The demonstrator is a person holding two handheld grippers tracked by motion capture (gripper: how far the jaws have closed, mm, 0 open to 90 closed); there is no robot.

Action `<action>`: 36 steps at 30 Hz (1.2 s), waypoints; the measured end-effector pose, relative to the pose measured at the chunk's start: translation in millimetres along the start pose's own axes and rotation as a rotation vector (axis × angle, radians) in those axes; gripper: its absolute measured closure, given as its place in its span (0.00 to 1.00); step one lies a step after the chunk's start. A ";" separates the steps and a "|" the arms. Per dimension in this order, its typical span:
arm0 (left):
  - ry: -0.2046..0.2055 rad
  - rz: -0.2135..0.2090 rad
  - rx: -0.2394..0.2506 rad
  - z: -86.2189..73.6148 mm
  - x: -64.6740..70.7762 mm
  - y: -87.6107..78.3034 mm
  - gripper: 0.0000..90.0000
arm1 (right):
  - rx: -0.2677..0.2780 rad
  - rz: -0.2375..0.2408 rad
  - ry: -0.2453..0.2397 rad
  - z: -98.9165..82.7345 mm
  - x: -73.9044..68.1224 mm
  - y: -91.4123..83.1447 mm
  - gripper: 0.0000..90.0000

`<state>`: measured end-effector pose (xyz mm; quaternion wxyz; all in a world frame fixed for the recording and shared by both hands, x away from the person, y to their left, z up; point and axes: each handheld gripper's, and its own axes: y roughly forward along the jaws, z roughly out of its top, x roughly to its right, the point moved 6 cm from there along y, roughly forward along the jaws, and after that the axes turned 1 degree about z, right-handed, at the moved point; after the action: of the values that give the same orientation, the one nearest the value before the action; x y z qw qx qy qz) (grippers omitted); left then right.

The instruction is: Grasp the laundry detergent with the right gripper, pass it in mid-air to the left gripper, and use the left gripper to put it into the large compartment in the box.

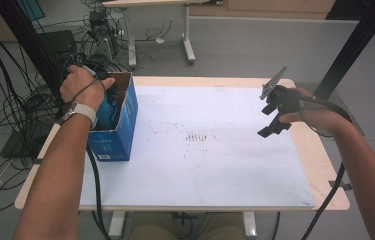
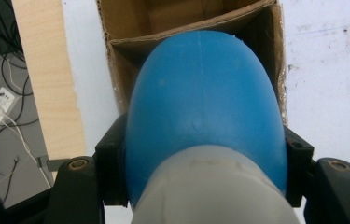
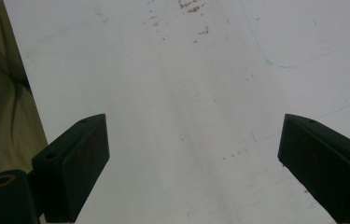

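A smooth blue rounded object (image 2: pixel 205 98) with a pale grey end (image 2: pixel 210 186) sits between the black jaws of my left gripper (image 2: pixel 205 172), which is shut on it. The object points down into the open top of a cardboard box (image 2: pixel 130 51). In the high view this box (image 1: pixel 120 127) is blue outside and stands at the table's left edge, with the person's left hand (image 1: pixel 81 85) above it and the blue object (image 1: pixel 107 109) partly inside. My right gripper (image 1: pixel 268 119) hovers open over the right side of the table. Nothing is between its fingers (image 3: pixel 77 158).
A white mat (image 1: pixel 200 165) with faint brown marks covers the wooden table (image 1: pixel 325 170). Cables (image 1: pixel 5 100) hang and lie on the floor to the left. A black post (image 1: pixel 355 45) rises at the right rear, and another desk's legs (image 1: pixel 187 35) stand behind.
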<state>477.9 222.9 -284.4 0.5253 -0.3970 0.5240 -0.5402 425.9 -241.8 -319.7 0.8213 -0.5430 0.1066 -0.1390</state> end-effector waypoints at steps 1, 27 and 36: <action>0.000 0.001 0.000 0.0 0.2 1.3 0.42 | 0.000 0.000 0.002 0.2 0.1 0.3 0.10; 0.009 -0.003 -0.010 -4.3 3.2 33.1 0.42 | 0.000 0.003 0.019 -2.3 0.0 4.8 0.10; 0.011 -0.005 -0.022 -7.6 2.4 46.3 0.42 | 0.001 0.010 0.019 -1.8 -0.9 6.5 0.10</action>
<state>477.2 226.3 -331.3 0.5166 -0.4010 0.5318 -0.5381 425.2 -240.7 -326.3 0.8211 -0.5408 0.1170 -0.1401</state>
